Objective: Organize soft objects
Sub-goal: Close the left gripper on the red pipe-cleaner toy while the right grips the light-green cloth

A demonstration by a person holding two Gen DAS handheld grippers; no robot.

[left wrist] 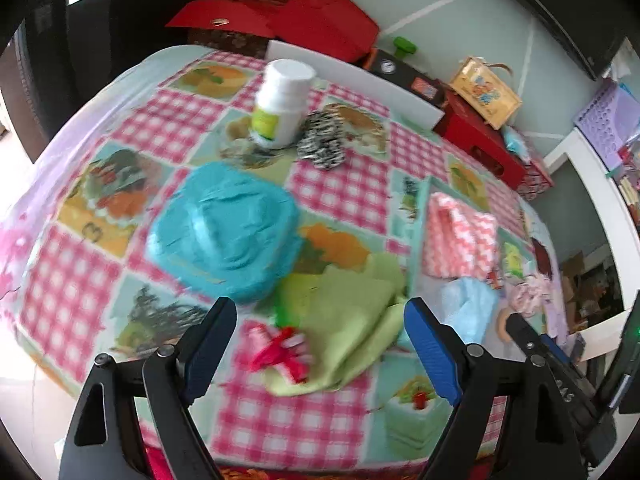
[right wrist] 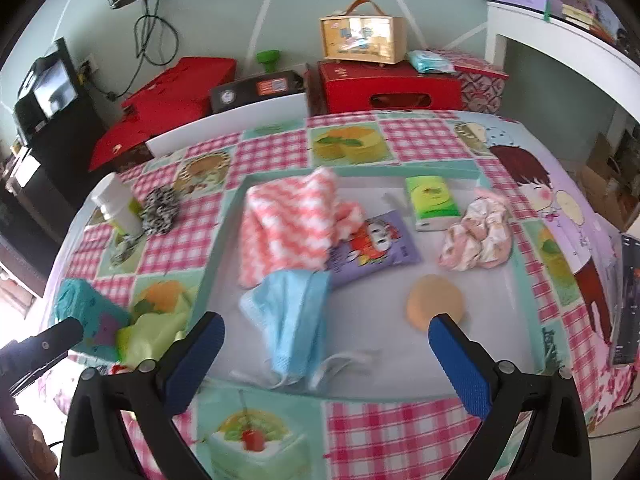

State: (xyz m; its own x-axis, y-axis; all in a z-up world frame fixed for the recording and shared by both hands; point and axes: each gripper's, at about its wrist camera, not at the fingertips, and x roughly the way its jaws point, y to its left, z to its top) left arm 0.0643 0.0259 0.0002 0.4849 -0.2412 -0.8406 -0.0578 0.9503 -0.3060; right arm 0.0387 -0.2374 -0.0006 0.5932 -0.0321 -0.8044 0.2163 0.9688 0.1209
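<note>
Both grippers, left [left wrist: 320,344] and right [right wrist: 326,352], hang spread and empty. Several soft things already lie inside the tray [right wrist: 216,256]; outside it, just left, green cloth [left wrist: 352,308] likely awaits collecting.

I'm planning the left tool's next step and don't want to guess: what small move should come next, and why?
Probably ease the left tool down onto the green cloth and close on it. Its jaws stand open and empty with the cloth directly between them, and the cloth lies outside the tray where the pink towel and blue mask already sit. The right tool is open too, over the tray.
</note>
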